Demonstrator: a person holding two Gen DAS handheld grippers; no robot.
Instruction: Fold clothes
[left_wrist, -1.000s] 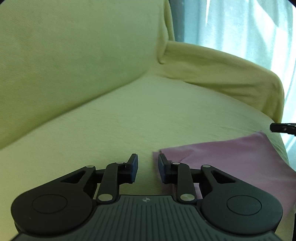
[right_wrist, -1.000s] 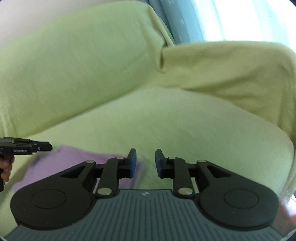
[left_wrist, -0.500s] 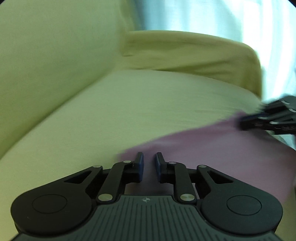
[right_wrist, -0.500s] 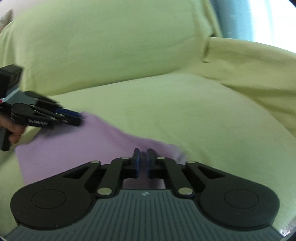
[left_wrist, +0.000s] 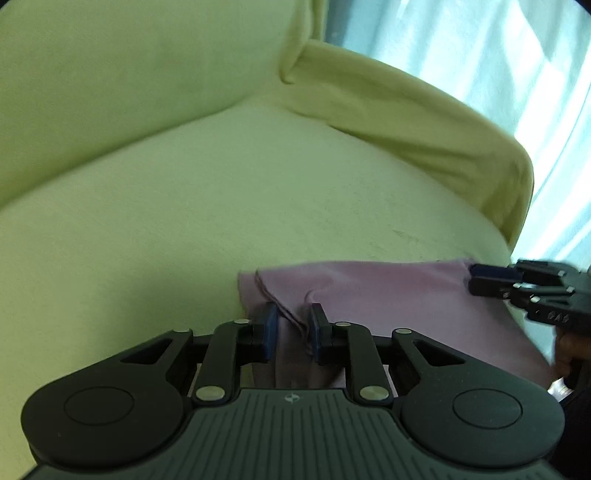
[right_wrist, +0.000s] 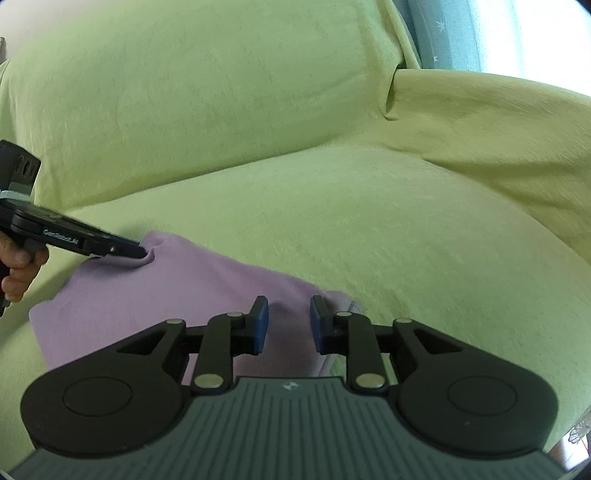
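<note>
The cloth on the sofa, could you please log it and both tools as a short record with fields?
surface: green sofa
item: lilac cloth, lying on the seat, edge folded over near the left tool
left tool: open, fingers either side of a cloth edge
right tool: open, over the cloth's other corner
hands: one visible, gripping the left tool's handle
</note>
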